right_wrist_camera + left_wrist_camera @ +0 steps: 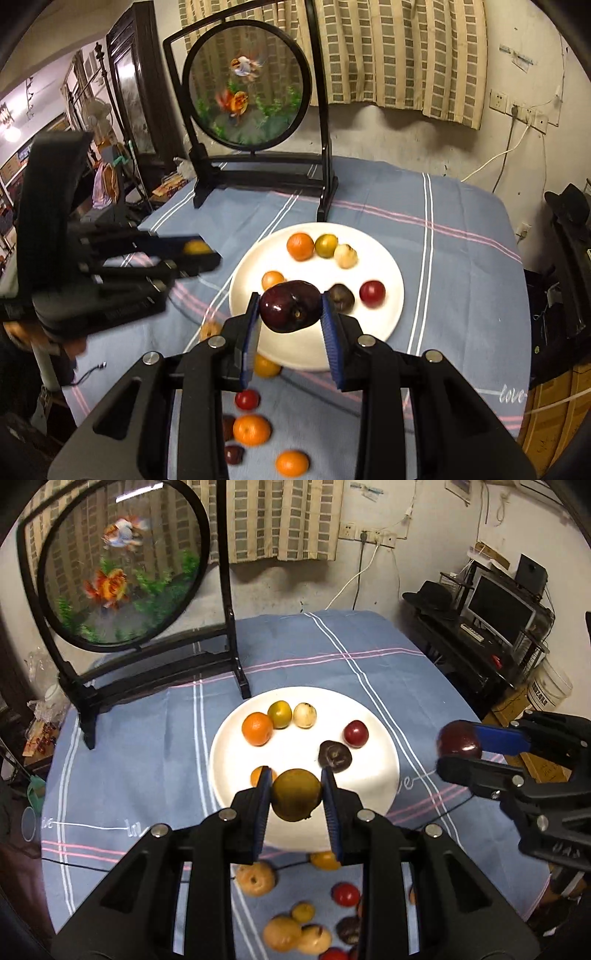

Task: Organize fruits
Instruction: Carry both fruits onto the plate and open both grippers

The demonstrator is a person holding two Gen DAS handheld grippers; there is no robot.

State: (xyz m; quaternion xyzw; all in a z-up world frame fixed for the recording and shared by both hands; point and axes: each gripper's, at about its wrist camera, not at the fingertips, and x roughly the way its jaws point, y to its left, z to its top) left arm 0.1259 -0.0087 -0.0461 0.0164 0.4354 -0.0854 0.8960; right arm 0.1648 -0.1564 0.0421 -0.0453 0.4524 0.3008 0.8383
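I am working over a counter (pixel 140 738) draped in a blue striped cloth, in a cluttered room with a checked curtain and a round goldfish screen (pixel 118 565) standing at the far left; the white plate (pixel 373 779) sits mid-counter and already carries six fruits that I can count, an orange (pixel 257 728), a green-yellow one, a pale one, a red one, a dark wrinkled one and a small orange one at its near left edge; by my judgement the job is roughly half done; my left gripper (pixel 296 792) has its jaws pinching an olive-brown fruit (pixel 296 794) just above the plate's near edge, and my right gripper (pixel 289 310) has its jaws pinching a dark red plum (pixel 289 305) over the plate as well; both loads are not yet set down; several loose fruits (pixel 295 923) lie on the cloth nearer to me, oranges, red ones and tan ones among them; the only writing I can read is "love" (pixel 511 396) stitched in white on the cloth; a bucket label at far right is too blurred.
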